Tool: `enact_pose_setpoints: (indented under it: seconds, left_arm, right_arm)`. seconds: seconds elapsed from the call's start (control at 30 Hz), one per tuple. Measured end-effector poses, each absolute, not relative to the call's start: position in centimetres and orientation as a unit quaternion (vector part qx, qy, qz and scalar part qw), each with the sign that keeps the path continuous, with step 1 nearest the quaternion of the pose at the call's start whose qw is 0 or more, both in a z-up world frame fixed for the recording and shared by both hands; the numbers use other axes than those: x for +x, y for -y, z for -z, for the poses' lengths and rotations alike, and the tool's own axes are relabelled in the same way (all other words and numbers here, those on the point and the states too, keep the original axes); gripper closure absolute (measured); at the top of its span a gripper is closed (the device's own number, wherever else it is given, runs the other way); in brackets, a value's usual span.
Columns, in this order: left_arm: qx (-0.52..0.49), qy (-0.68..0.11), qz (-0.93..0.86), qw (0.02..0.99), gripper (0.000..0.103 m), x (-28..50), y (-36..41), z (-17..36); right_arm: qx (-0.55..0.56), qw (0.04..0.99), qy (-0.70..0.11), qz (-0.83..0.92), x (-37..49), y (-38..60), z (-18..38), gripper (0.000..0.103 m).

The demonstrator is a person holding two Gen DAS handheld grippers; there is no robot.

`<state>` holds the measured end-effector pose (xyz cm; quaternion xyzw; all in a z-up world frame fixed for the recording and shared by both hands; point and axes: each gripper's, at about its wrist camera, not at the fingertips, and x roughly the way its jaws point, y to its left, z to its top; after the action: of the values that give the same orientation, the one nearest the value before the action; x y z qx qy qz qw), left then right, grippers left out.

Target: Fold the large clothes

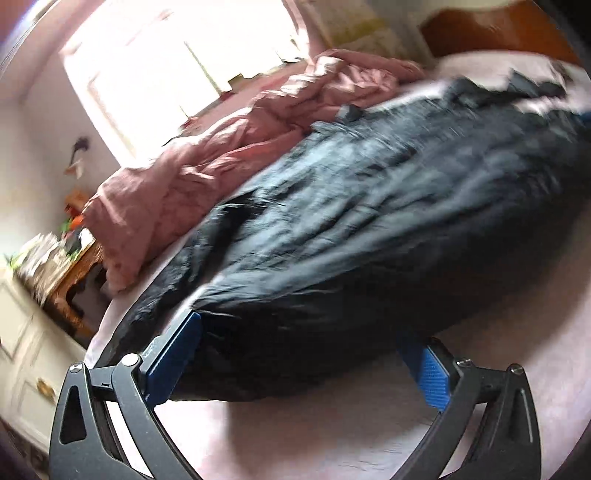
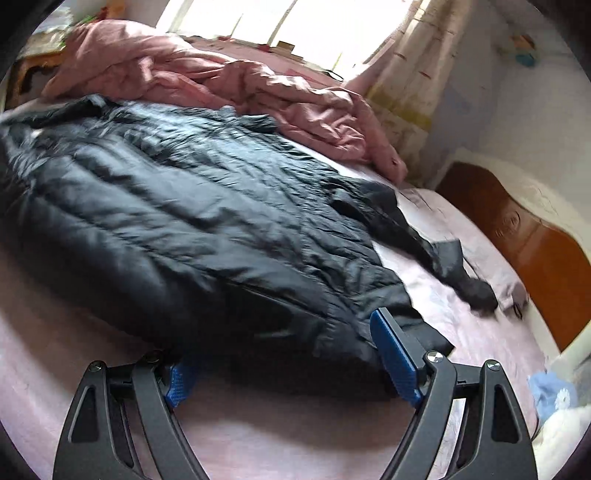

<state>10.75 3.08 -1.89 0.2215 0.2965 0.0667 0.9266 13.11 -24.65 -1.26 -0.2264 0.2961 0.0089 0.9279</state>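
**Dark jacket spread on pink bed**

The black padded jacket (image 2: pixel 177 206) lies flat across the pink bedsheet (image 2: pixel 258 435), a rumpled pink duvet (image 2: pixel 207 77) beyond it by the bright window (image 2: pixel 295 22). A wooden headboard (image 2: pixel 524 236) stands far right. No writing legible, perhaps through blur. Left gripper (image 1: pixel 306 354) and right gripper (image 2: pixel 288 354) both gape at the jacket's near edge, gripping nothing.

pink quilt (image 2: pixel 207 77): crumpled, heaped along far side of bed | pale pink bedsheet (image 2: pixel 280 435): covers mattress | wooden headboard (image 2: pixel 535 251): at bed end, right wrist view | window (image 1: pixel 177 55): bright, overexposed | curtain (image 2: pixel 417 74): patterned, beside window | wooden table (image 1: pixel 74 280): cluttered, contents blurred | white cabinet (image 1: pixel 22 343): below table
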Motion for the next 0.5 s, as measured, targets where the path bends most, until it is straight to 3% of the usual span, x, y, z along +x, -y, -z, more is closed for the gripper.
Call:
enact_pose_setpoints:
  seconds: [0.1, 0.17, 0.2, 0.23, 0.3, 0.5]
  left_arm:
    - [0.208, -0.275, -0.053, 0.937, 0.002, 10.1, -3.6, 1.1]
    - [0.215, -0.278, -0.039, 0.936, 0.016, 10.1, -3.1, 1.3]
    - [0.209, -0.291, -0.025, 0.933, 0.039, 10.3, -3.0, 1.5]
    - [0.199, -0.313, -0.005, 0.929, 0.050, 10.6, -2.8, 1.9]
    - [0.185, -0.332, 0.012, 0.925, 0.074, 10.5, -2.7, 2.3]
    - [0.132, -0.359, 0.044, 0.923, 0.076, 8.1, -3.7, 1.3]
  right_arm:
    - [-0.210, 0.935, -0.285, -0.017, 12.8, 25.5, 0.6, 0.018]
    - [-0.214, 0.932, -0.293, -0.020, 12.9, 25.6, 0.9, 0.031]
    - [-0.213, 0.929, -0.301, -0.025, 13.0, 25.5, 1.1, 0.049]
    - [-0.211, 0.926, -0.312, -0.030, 13.2, 25.5, 1.4, 0.061]
    - [-0.213, 0.923, -0.320, -0.038, 13.1, 25.4, 1.7, 0.068]
    - [-0.222, 0.911, -0.341, -0.062, 10.9, 25.2, 1.7, 0.072]
